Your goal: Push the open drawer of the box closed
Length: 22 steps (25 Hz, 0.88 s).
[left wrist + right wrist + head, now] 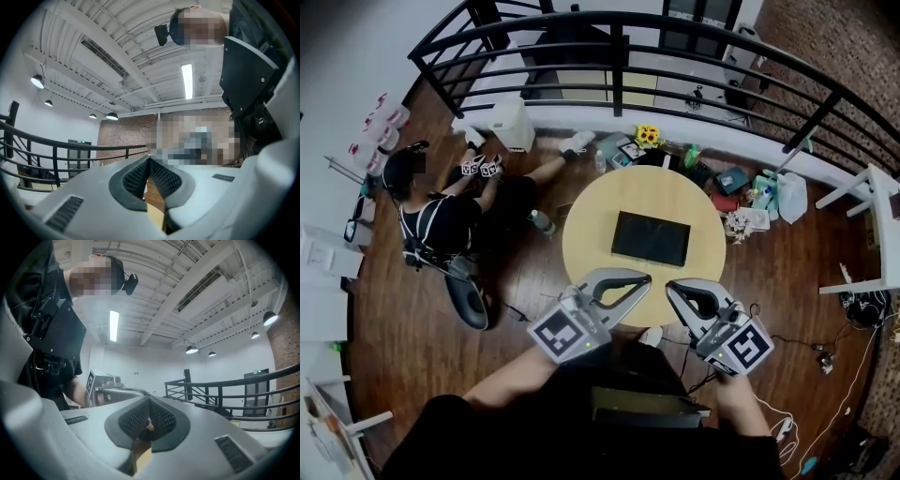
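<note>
Both bare forearms, the left forearm (514,382) and the right forearm (739,405), come out from the dark torso at the bottom of the head view and hold the two tools level in front of the chest. From there the left gripper (644,278) slants up and to the right and the right gripper (671,284) slants up and to the left. Their tips stand near each other, apart, above the near edge of the table (591,211). Each tool has a smooth grey-white plastic body with a looped opening along it, and a cube faced with black-and-white square markers at its rear.

In the left gripper view the cross-hatched black pads (164,177) meet at their tips, with only a narrow wedge of gap lower down and nothing between them. In the right gripper view the same kind of pads (163,418) are pressed together, also on nothing. The other tool and the arm that bears it show beyond them.

The table is round, with a plain pale yellow top. The box (651,238) lies flat at the middle of it, well beyond both sets of tips and touched by neither. It is a low black rectangle with a dull sheen, turned a little askew. From above its drawer cannot be told from its body.

Dark wooden planks make up the floor (412,328), and a curved black metal railing (619,47) runs behind the table.
</note>
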Tool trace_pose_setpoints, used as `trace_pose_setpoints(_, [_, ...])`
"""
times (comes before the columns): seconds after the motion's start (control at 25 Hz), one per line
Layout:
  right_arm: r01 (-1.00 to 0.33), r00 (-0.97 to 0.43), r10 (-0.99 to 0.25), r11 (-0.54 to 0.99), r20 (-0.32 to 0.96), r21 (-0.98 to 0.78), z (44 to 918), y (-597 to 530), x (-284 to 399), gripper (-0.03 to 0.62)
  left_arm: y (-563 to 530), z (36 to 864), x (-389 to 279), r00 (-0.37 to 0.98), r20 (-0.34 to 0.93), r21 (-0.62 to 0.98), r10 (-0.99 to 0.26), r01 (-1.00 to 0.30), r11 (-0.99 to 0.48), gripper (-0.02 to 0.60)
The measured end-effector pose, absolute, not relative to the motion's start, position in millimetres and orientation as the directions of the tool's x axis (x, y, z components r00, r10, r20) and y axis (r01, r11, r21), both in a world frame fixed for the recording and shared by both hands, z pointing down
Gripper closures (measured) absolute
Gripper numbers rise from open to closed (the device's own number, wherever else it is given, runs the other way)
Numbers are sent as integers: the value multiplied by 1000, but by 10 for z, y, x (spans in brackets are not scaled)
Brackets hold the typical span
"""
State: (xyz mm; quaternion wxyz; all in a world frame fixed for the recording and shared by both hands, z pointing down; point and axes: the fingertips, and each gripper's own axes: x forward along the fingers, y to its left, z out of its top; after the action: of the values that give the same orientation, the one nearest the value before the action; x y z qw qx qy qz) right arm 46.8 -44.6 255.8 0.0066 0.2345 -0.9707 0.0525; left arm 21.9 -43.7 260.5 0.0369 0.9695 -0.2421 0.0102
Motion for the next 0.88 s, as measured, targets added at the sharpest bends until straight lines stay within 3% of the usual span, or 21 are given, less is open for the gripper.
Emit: trace_pose_setpoints(0.88, [-467, -884, -467, 876, 35, -116, 2555, -494, 470, 579, -510, 2604, 231, 887, 35, 75, -460, -461, -884, 568])
